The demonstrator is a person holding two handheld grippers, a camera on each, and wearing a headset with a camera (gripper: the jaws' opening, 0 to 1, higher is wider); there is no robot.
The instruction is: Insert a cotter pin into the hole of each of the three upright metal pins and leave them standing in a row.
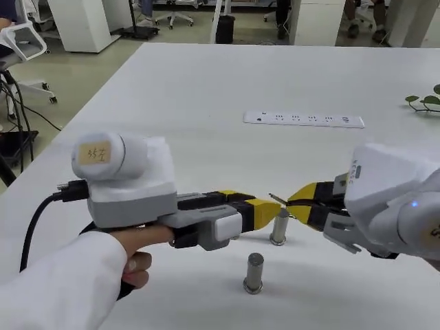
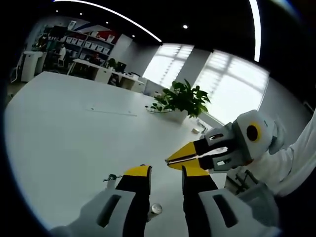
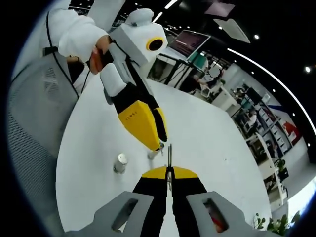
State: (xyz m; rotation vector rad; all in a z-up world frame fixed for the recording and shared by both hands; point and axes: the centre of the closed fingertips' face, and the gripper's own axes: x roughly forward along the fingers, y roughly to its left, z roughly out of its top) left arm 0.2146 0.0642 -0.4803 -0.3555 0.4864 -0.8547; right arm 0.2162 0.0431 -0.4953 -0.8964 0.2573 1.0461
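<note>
Two short metal pins stand upright on the white table: one (image 1: 279,227) just below the tips of both grippers, the other (image 1: 254,273) nearer me. My left gripper (image 1: 265,212) reaches in from the left and is open. Its yellow-tipped jaws stand apart in the left gripper view, with a pin's top (image 2: 156,209) low between them. My right gripper (image 1: 302,199) faces it from the right, shut on a thin cotter pin (image 3: 169,158) that points at the left gripper's tip (image 3: 148,128). A small metal piece with a wire (image 2: 112,177) lies beside the left jaw.
A white power strip (image 1: 303,119) lies farther back on the table (image 1: 206,89). Green plant leaves (image 1: 426,100) show at the right edge. A black cable (image 1: 34,227) trails from the left gripper. Chairs and desks stand beyond the far edge.
</note>
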